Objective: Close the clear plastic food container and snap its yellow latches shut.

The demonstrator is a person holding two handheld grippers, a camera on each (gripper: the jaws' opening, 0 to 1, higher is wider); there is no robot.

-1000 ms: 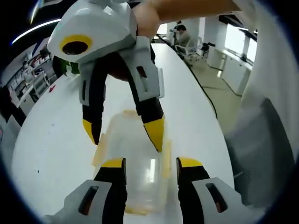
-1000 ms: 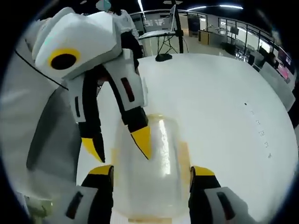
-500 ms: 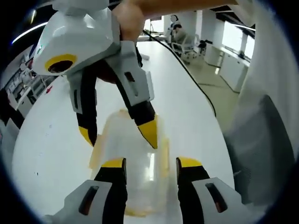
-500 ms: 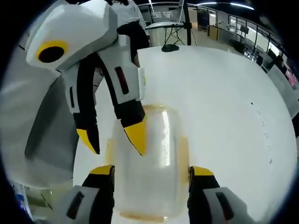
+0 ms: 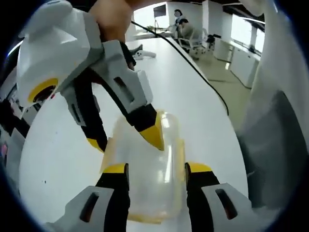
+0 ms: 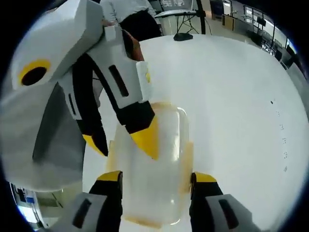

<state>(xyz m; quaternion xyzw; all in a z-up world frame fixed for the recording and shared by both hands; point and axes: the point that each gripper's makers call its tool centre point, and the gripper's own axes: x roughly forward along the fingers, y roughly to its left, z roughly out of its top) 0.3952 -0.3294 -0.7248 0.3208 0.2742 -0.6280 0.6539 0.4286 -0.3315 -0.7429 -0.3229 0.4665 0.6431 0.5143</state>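
The clear plastic container [image 5: 155, 193] lies on the white table [image 5: 193, 96] with its lid down and yellow latches [image 5: 180, 153] along its sides. My left gripper [image 5: 157, 169] stands open, one jaw on each side of the container. My right gripper [image 5: 125, 140] reaches in from the upper left, open, one yellow fingertip [image 5: 155, 136] on the lid and the other beside the left wall. In the right gripper view the container [image 6: 161, 188] sits between my open right gripper [image 6: 157, 177], and the left gripper [image 6: 120, 143] has a fingertip [image 6: 146, 141] on the lid.
A black cable [image 5: 193, 72] runs across the table toward its far end. The person's grey clothing [image 5: 275, 145] is close on the right past the table edge, and shows too as clothing [image 6: 43, 145] at the left. A stand base [image 6: 183, 36] sits at the far end.
Both cameras have come lower and closer over the container. Each gripper's inner fingertip has dropped from above the lid to rest on it. The container has not shifted on the table.
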